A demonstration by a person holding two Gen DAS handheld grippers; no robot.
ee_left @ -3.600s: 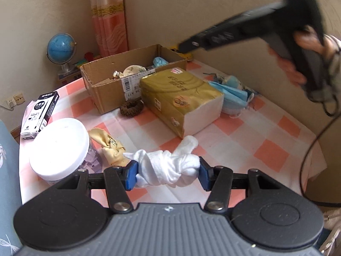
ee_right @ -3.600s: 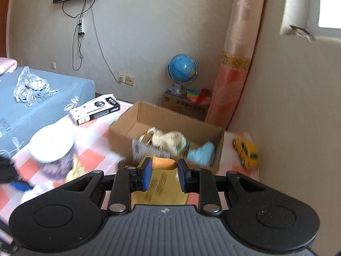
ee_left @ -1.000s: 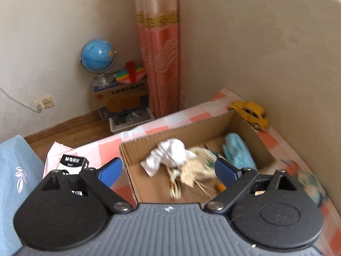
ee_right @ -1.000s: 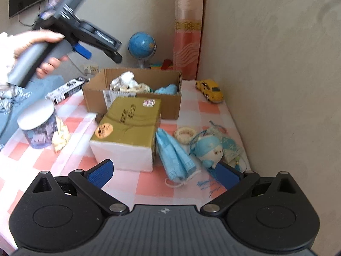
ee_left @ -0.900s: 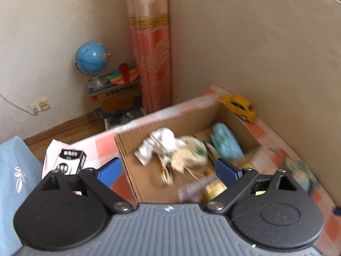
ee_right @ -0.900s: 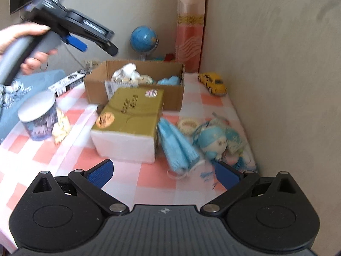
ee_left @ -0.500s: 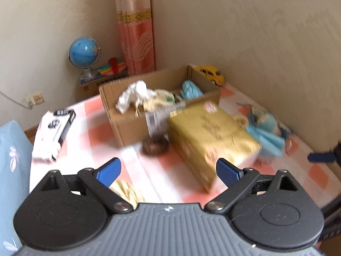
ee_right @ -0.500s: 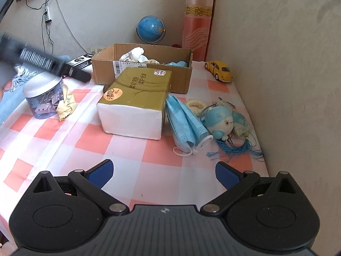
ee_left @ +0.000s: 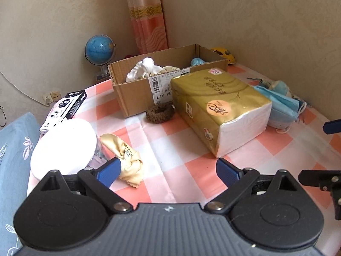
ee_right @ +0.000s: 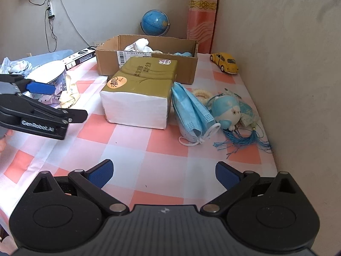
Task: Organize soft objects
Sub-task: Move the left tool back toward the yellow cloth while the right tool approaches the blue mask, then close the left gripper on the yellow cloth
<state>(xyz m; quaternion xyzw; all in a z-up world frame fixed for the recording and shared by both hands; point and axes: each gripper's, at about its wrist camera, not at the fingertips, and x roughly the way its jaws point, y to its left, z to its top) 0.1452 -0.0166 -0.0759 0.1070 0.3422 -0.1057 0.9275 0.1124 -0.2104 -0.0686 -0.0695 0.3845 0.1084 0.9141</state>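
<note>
Yellow cloth point(ee_left: 124, 159) lies crumpled on the checked tablecloth point(ee_left: 183, 170), touching a white-lidded jar point(ee_left: 64, 147) on its left and just beside the left gripper's point(ee_left: 168, 171) left finger point(ee_left: 108, 170). Tissue pack point(ee_left: 219, 108) stands ahead, in front of the cardboard box point(ee_left: 136, 93) holding a white cloth point(ee_left: 141, 68). Face masks point(ee_right: 191, 111) and plush toy point(ee_right: 226, 111) lie ahead of the right gripper point(ee_right: 164, 173). Both grippers hover low, fingers spread wide, empty
</note>
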